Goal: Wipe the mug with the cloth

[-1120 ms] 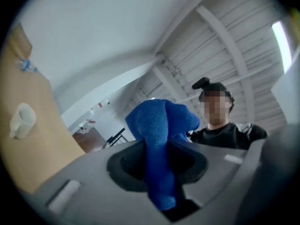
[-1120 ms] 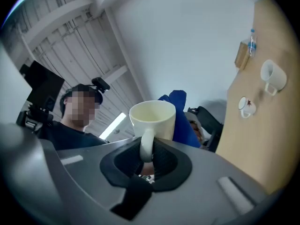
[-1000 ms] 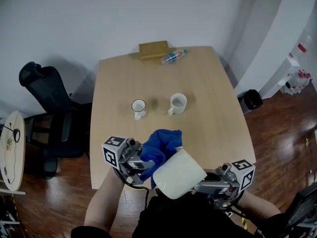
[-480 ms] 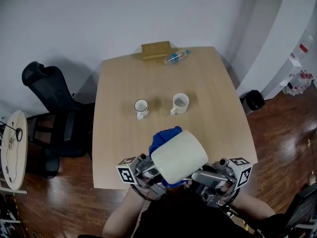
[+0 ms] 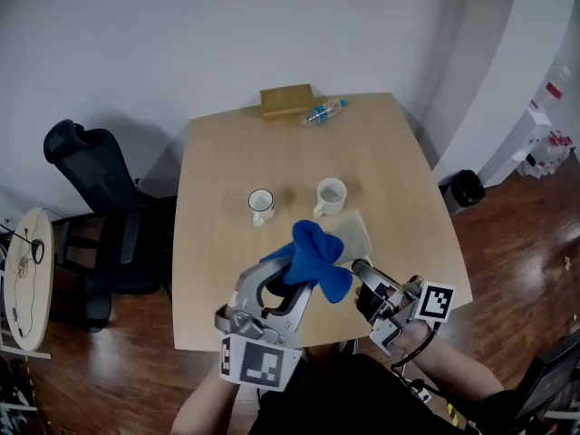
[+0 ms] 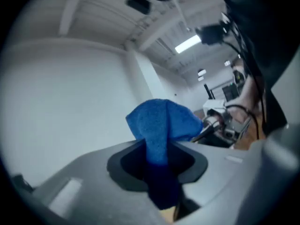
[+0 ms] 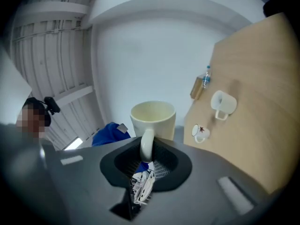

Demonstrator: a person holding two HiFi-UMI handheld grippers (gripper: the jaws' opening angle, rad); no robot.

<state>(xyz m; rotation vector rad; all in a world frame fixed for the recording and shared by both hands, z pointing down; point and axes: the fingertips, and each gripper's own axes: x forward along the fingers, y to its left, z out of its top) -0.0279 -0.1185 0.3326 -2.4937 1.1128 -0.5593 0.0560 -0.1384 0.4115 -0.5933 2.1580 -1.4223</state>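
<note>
The jaws of the left gripper are clamped on a fold of the blue cloth, and those of the right gripper are closed on the handle of the cream mug. Within the last second the mug has been carried down and away over the desk, while the left gripper has been rolled over and the cloth drawn off the mug. A wiping pass is judged finished or paused, fresh contact being needed for more.
</note>
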